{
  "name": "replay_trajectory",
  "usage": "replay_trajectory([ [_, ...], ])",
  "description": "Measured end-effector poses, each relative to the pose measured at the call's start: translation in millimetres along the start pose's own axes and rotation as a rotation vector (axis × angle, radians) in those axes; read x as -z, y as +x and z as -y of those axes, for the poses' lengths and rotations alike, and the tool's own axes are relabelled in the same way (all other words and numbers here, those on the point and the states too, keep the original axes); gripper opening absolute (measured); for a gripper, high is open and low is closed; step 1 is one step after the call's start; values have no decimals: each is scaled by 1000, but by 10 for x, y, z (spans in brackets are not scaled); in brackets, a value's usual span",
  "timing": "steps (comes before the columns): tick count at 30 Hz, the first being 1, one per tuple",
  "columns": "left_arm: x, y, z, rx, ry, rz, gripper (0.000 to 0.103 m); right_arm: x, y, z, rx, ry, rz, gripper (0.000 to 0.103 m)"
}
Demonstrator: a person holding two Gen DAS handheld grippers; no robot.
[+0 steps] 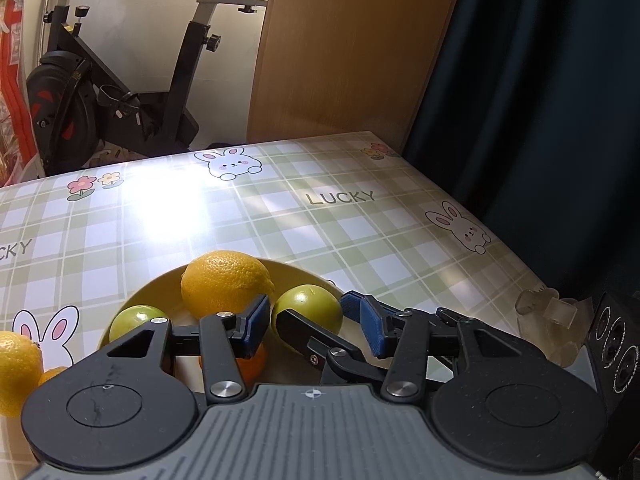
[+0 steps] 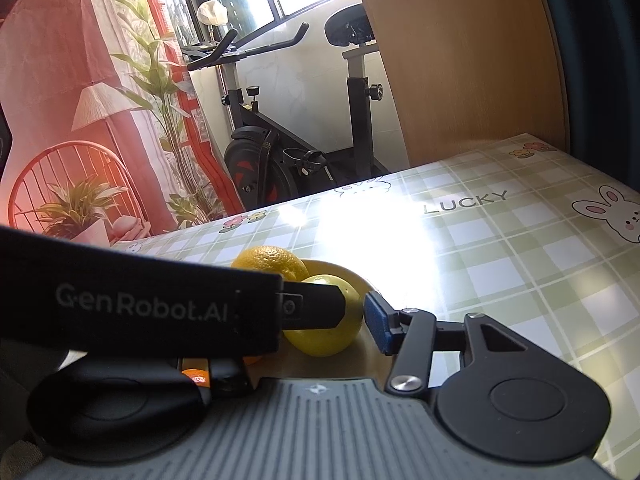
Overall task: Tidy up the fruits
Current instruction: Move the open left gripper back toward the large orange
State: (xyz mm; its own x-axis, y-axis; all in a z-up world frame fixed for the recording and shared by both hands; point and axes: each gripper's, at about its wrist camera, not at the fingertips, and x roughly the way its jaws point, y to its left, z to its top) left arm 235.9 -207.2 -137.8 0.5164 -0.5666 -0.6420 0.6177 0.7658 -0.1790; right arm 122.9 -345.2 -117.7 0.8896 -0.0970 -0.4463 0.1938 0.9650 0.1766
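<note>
I'm mid-way through filling the yellow plate point(image 1: 160, 286), which holds a large orange point(image 1: 226, 284) and green citrus. My left gripper point(image 1: 314, 320) has its jaws loosely around one green citrus point(image 1: 308, 310), pads beside it but apparently not pressing. The right gripper point(image 2: 318, 326) crowds the same fruit, and I cannot tell its grip. Another orange point(image 1: 16, 368) waits on the surface point(image 1: 360, 240). Next I should probably separate the grippers and fetch it.

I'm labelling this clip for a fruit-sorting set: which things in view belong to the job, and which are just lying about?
Part of the job:
- yellow plate
- large lemon on the plate
- two green fruits on the plate
- lemon on the table beside the plate

Just lying about:
- exercise bike
- clear plastic piece
- black speaker
</note>
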Motion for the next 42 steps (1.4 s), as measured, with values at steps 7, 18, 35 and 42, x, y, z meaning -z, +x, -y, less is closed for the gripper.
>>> replay_trajectory([
  [7,0,-286,-232,-21,-49,56,52,21,-105,-43,-20,-18,48,55],
  [18,140,-982,-1040,-139,-155,120,52,76,-247,-194,12,-28,115,55],
  [35,268,-1412,-1710,-191,-245,145,53,233,116,-1380,-165,-176,21,55],
  [42,402,-1295,-1821,-157,-295,145,53,262,390,-1559,-147,-254,-66,55],
])
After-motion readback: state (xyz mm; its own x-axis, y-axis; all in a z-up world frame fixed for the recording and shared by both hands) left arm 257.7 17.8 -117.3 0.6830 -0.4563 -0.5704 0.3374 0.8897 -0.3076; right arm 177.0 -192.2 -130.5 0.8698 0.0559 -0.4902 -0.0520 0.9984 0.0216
